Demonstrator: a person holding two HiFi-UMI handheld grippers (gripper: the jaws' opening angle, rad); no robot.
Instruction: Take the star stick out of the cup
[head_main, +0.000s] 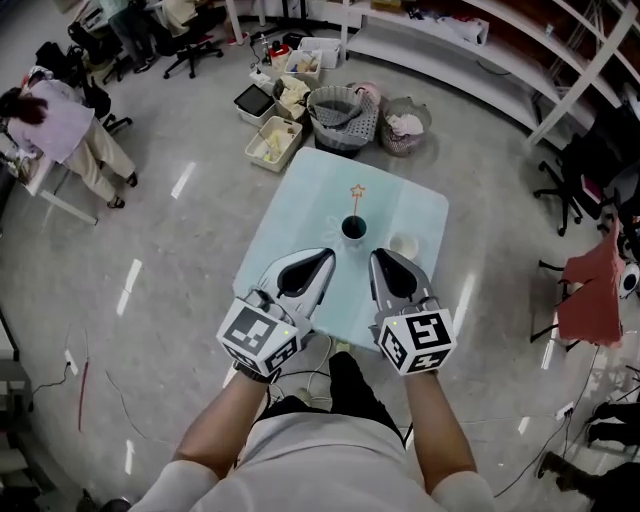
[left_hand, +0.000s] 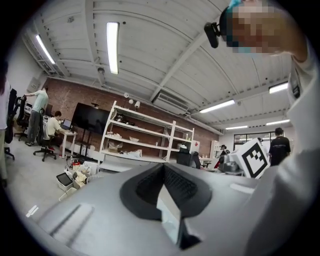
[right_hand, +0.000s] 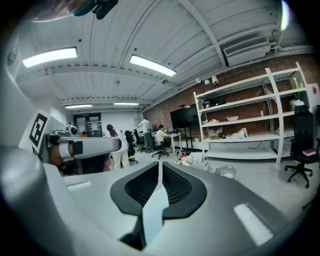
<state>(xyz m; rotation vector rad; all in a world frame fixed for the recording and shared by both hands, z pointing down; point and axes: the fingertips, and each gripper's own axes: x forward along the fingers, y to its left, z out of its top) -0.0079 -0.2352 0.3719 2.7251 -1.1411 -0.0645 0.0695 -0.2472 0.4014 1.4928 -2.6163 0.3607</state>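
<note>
A dark cup (head_main: 353, 229) stands near the middle of the small pale blue table (head_main: 300, 200). The star stick (head_main: 356, 195) rises out of it, thin, with an orange star on top. My left gripper (head_main: 328, 254) is held just short of the cup on its near left, jaws together and empty. To the cup's near right, my right gripper (head_main: 378, 255) is likewise shut with nothing in it. Both gripper views look up across the room, so each shows only its own gripper, left (left_hand: 163, 167) and right (right_hand: 160, 165), with closed jaws and neither cup nor stick.
A white cup (head_main: 404, 245) sits right of the dark one. Beyond the table's far edge stand a grey basket (head_main: 343, 115), a second basket (head_main: 405, 125) and open boxes (head_main: 272, 140). A red chair (head_main: 590, 290) is at the right, a person (head_main: 60, 130) at a desk far left.
</note>
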